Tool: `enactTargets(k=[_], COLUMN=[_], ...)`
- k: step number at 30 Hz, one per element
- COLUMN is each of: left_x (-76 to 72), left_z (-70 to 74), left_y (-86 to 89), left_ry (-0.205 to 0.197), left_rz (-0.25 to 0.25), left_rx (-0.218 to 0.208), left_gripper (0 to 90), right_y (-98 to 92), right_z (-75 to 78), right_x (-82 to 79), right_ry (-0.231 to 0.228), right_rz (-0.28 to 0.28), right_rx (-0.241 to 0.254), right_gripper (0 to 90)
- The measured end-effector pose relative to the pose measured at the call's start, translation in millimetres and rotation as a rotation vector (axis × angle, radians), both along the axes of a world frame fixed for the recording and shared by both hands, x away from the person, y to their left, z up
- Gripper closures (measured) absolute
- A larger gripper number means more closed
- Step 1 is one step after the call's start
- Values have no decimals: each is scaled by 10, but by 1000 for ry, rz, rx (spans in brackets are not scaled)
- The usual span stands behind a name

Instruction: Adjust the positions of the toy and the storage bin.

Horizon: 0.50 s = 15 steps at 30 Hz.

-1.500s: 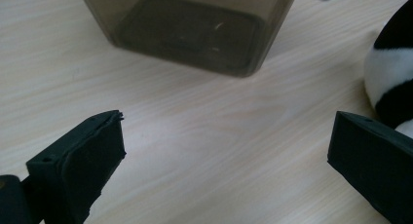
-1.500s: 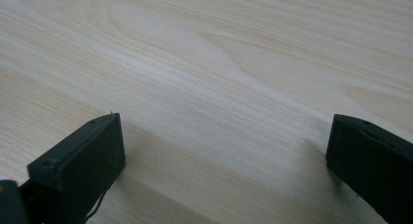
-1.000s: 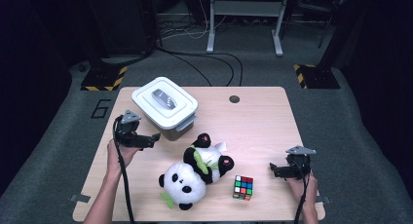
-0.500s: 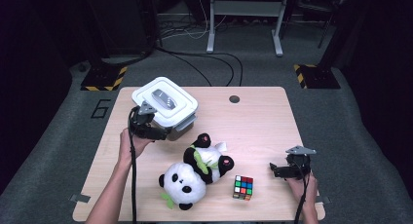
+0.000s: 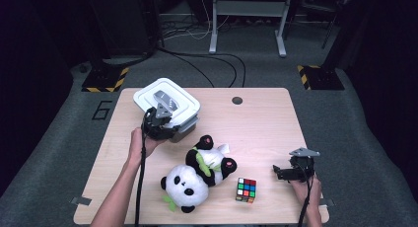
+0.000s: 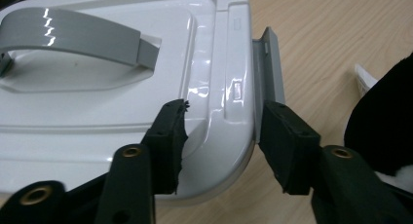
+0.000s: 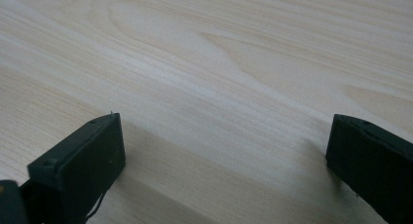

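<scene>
A white container (image 5: 170, 106) with a grey handle (image 6: 73, 39) on its lid stands at the table's back left. My left gripper (image 5: 170, 128) sits at its near right corner. Its jaws have just been closing and now straddle the lid's rim (image 6: 229, 112). One pad lies on the lid top and the other presses against the edge, by the grey side latch (image 6: 268, 68). At the table's front right my right gripper (image 5: 279, 172) rests low over bare wood, its jaws (image 7: 224, 151) wide apart with nothing between them.
Two plush pandas lie mid-table, a white one (image 5: 181, 187) in front and a darker one (image 5: 211, 160) behind it, close to the container. A colour cube (image 5: 246, 189) sits between the pandas and the right gripper. A cable hole (image 5: 237, 100) marks the table's back.
The left hand has moved right and forward from the table's left part to the container's corner, and its jaws have narrowed onto the lid's rim. The right gripper has stayed put.
</scene>
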<state>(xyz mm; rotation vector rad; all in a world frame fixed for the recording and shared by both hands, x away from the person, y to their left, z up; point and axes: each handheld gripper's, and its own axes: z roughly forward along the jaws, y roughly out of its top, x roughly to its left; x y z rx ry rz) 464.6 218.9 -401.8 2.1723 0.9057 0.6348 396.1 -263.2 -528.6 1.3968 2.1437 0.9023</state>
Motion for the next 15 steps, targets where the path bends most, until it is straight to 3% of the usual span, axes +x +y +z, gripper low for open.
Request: enactTargets(k=[5, 11, 15], left_x=[19, 67, 79], left_z=[-12, -43, -39], left_y=[-67, -123, -169], left_ry=[-17, -28, -33], left_rz=[15, 42, 44], left_rx=[-31, -73, -49], left_gripper=[647, 649, 649], right_y=[0, 0, 0], right_z=[0, 0, 0], right_x=[0, 0, 0], right_ry=[0, 0, 0], right_rz=[0, 0, 0], right_rx=[0, 0, 0], right_gripper=[0, 0, 0])
